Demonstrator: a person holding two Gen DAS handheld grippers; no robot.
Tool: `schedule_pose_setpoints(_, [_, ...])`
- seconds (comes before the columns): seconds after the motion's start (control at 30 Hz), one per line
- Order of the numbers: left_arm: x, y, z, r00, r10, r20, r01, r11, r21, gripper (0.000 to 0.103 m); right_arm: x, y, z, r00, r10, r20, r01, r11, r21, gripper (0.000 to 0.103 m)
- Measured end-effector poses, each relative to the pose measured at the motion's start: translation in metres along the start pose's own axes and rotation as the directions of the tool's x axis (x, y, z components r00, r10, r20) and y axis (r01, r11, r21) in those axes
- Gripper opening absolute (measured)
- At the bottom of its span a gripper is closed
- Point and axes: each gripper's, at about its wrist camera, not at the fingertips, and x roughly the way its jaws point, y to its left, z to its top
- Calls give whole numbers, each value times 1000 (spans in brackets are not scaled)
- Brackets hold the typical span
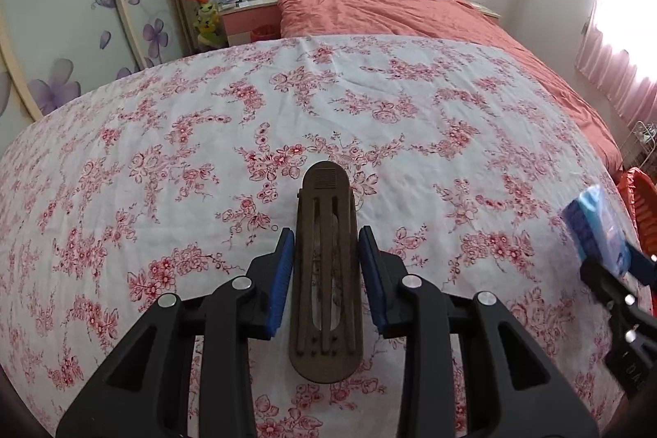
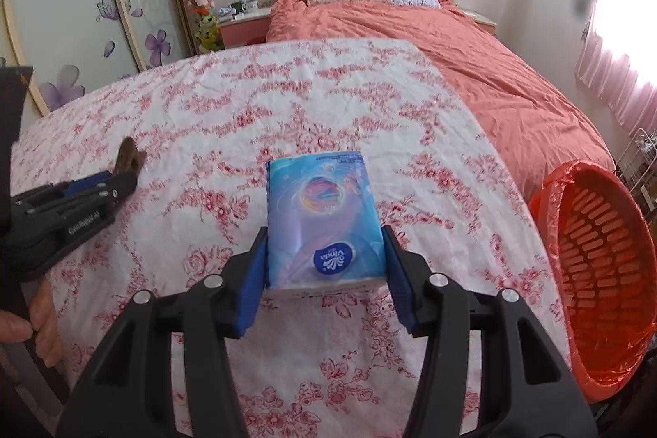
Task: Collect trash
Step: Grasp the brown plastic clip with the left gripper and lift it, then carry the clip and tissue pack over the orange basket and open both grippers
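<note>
A brown slotted piece [image 1: 325, 274] is clamped between the left tongs [image 1: 326, 245]; a blue tissue pack [image 2: 324, 220] is gripped by the right tongs [image 2: 324, 249]; an orange basket [image 2: 603, 274] is seen beside the bed [image 2: 205, 118].

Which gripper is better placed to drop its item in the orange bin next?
Right. The right gripper is clamped on the tissue pack, and the orange bin sits just to its right. The left gripper, holding the brown comb, is farther away.
</note>
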Motion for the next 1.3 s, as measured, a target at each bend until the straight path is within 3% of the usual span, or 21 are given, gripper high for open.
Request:
schedule_pose_setpoints(0.33, [-49,-16,9,996,-43,74,40,998,44,33,-52,-16,10,995,16,99,-19,999,27,52])
schedule_pose_setpoints(0.67, [-106,-59,19,980,-127,153,110,987,113,33,-112,-49,11,980,-8,200,-8,997,78,52])
schedule_pose_setpoints(1.0, [-139,-113,18,959,-219,178,182,963,200,33,-161,-99,0,956,-91,280,51,987,149,52])
schedule_pose_setpoints(1.3, [-147,-170,14,937,-309,164,256,925,282,33,-180,-157,-18,943,-160,291,89,966,244,52])
